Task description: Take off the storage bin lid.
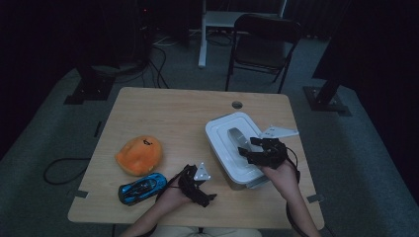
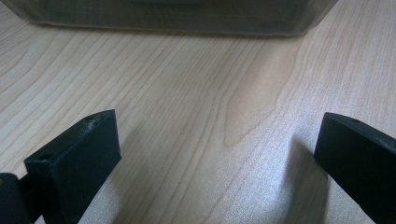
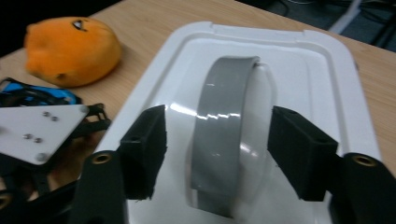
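A white lidded storage box stands on the right half of the wooden table; its lid carries a grey handle. My right gripper hovers over the lid's near end, open, its jaws either side of the grey handle without touching it. My left gripper lies low on the table near the front edge, open, with bare wood between its jaws; the box's translucent wall is just ahead of it.
An orange plush toy and a blue toy car sit at the table's left front; both also show in the right gripper view, the plush and the car. A folding chair stands beyond the table.
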Motion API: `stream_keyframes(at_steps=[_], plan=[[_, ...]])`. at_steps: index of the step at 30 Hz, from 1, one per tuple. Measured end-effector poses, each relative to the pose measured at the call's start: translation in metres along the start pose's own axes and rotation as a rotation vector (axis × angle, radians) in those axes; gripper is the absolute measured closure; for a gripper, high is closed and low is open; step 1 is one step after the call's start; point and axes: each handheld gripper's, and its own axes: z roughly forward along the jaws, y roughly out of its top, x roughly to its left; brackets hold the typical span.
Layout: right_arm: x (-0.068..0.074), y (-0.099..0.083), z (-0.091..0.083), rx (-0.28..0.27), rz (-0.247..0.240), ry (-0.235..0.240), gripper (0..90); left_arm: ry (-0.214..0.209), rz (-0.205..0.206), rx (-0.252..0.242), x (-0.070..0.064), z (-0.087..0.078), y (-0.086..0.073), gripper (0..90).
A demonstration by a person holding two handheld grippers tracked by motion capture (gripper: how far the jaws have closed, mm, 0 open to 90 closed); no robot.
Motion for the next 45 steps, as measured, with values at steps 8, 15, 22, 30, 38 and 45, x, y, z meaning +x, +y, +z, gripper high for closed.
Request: stream_keyframes(at_steps=[8,15,22,30,38,45], plan=[[0.003,0.000,0.006,0.026,-0.005,-0.011,42.5,0.000,0.000,0.000,0.000,0.000,0.000,0.8],[0.006,-0.003,0.010,0.043,-0.005,-0.027,51.1,0.001,0.002,0.002,0.000,0.000,0.000,0.8],[0.009,-0.005,0.012,0.063,-0.037,-0.058,63.2,0.001,-0.001,0.001,0.000,0.000,0.000,0.9],[0.009,-0.007,0.011,0.039,-0.005,-0.049,67.3,0.002,0.001,0.003,0.000,0.000,0.000,0.8],[0.011,0.000,0.002,-0.002,-0.004,-0.060,67.5,0.002,0.000,0.002,0.000,0.000,0.000,0.9],[0.005,0.006,-0.005,-0.021,-0.001,-0.071,67.4,0.002,-0.001,0.002,0.000,0.000,0.000,0.9]])
